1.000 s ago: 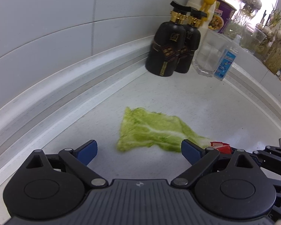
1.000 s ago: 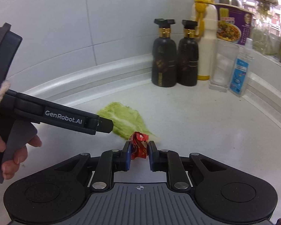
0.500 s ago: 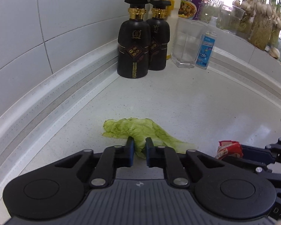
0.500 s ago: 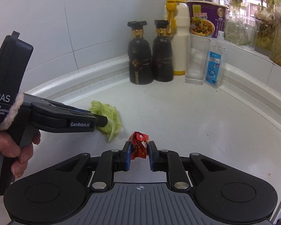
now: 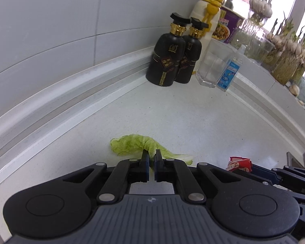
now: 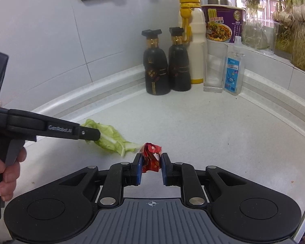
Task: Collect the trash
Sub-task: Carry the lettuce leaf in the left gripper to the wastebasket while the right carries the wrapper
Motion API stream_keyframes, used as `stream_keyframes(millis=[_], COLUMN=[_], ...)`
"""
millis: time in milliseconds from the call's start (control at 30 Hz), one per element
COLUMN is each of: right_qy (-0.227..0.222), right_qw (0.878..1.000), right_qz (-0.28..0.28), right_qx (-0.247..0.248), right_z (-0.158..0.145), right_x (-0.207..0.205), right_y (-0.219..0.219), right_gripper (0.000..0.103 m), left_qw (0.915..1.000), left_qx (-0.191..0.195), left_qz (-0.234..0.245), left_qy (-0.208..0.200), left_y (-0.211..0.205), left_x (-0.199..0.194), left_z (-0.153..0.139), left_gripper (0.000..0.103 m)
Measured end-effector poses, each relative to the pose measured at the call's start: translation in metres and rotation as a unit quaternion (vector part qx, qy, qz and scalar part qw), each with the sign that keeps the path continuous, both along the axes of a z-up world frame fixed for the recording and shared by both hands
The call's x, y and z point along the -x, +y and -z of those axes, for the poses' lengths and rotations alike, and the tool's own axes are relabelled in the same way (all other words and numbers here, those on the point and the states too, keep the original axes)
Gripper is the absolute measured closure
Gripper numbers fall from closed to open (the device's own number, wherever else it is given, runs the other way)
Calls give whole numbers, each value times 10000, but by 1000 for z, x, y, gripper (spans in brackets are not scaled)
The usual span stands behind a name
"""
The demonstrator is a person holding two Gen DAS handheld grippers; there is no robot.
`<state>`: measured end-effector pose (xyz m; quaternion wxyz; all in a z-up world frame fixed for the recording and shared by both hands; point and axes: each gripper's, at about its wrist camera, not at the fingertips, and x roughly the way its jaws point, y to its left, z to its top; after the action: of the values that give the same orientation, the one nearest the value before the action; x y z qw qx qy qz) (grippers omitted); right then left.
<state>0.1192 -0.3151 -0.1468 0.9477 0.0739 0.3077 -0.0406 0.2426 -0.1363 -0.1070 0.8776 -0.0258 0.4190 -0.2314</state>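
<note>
Nearest in the left wrist view, the left hand-held gripper [image 5: 150, 158] has its blue-padded jaws closed almost together on a limp green cabbage leaf [image 5: 136, 145], pinching it near the middle. The leaf's long axis runs crosswise to the fingers: its frilly end lies left on the white table [image 5: 193, 122], its pale stem end right. Just beside it, the right hand-held gripper [image 6: 151, 159] is clamped on a crumpled red wrapper [image 6: 151, 156], carried clear of the table. Both pieces of trash are already gripped, so the coming move probably means lifting them together. Far back, two black bottles [image 6: 165, 67] stand in the corner.
</note>
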Motion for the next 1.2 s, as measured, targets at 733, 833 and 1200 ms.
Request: stream_keyframes(millis=[733, 833, 1200], right_qy=[134, 190, 554], right_qw=[9970, 9961, 9877], right_qz=[-598, -651, -1177], right_qx=[-470, -563, -864], right_z=[-15, -16, -6], right_x=[43, 47, 67], right_y=[49, 56, 93], right_gripper=[86, 86, 86], left_qw=[9955, 9928, 9770], left_qx=[601, 726, 1034], left_qz=[-723, -950, -1860], left_qy=[-79, 7, 145], left_y=[93, 108, 164], left_x=[92, 107, 163], left_z=[-37, -36, -30], left_gripper=[100, 100, 100])
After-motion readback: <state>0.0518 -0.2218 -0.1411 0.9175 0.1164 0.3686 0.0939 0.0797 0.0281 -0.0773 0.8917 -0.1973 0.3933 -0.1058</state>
